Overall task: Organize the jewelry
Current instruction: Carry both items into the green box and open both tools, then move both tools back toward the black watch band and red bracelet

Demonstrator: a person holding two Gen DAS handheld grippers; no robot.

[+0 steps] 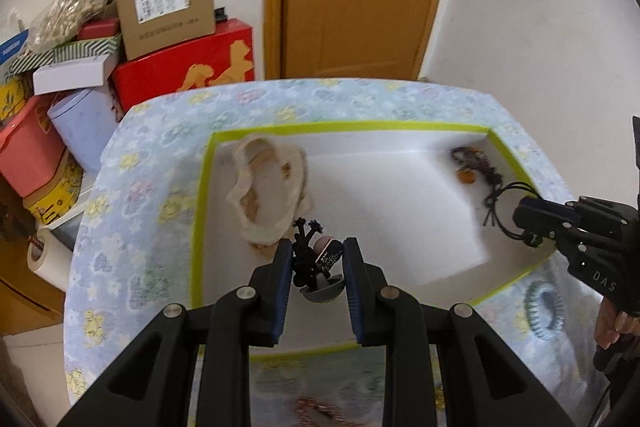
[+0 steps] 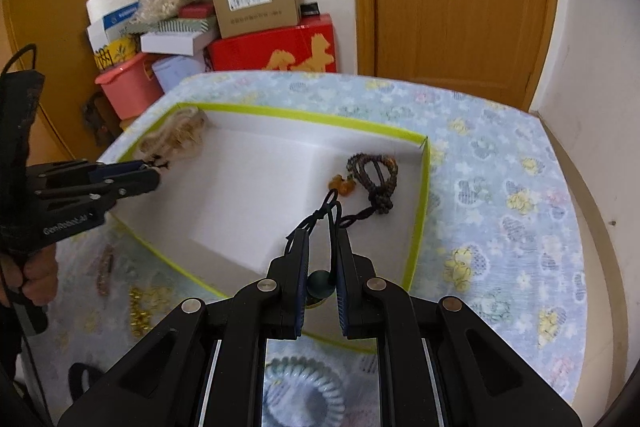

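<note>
Both grippers loaded and over the white tray [image 1: 400, 195], the yellow-green-edged box mid-frame in both views, sitting on the blue floral cloth [image 1: 160, 155].

Left gripper [image 1: 318, 259]: jaws partly apart, clamped on a small charm piece [image 1: 320, 259]: black knotted cord, pinkish bead, grey half-dome. Held nose-down over the tray's lower-left area so it drops inside the rim, I'd say.

Right gripper [image 2: 322, 251]: jaws nearly together, pinching a black cord pendant [image 2: 320, 287]; dark green bead sits between the pads, cord loops poke out the front. It's at the tray's lower edge in its own view, just beside the beaded bracelet [image 2: 376, 179]. My guess is that's deliberate: dark corded pieces grouped on that side.

Count in tray:
- 1 cream cloth pouch or scrunchie [image 1: 268, 187], upper left of the left view; can't tell which
- 1 dark beaded bracelet with orange charm, right side

Held: 2 pieces, one per gripper.

Outside the tray, on the cloth:
- 1 pale blue spiral hair tie [image 2: 304, 387], bottom centre of the right view
- 1 gold-coloured cluster [image 2: 140, 311], lower left; blurred
- 1 reddish-brown strand [image 2: 105, 275] above it; blurred
</note>
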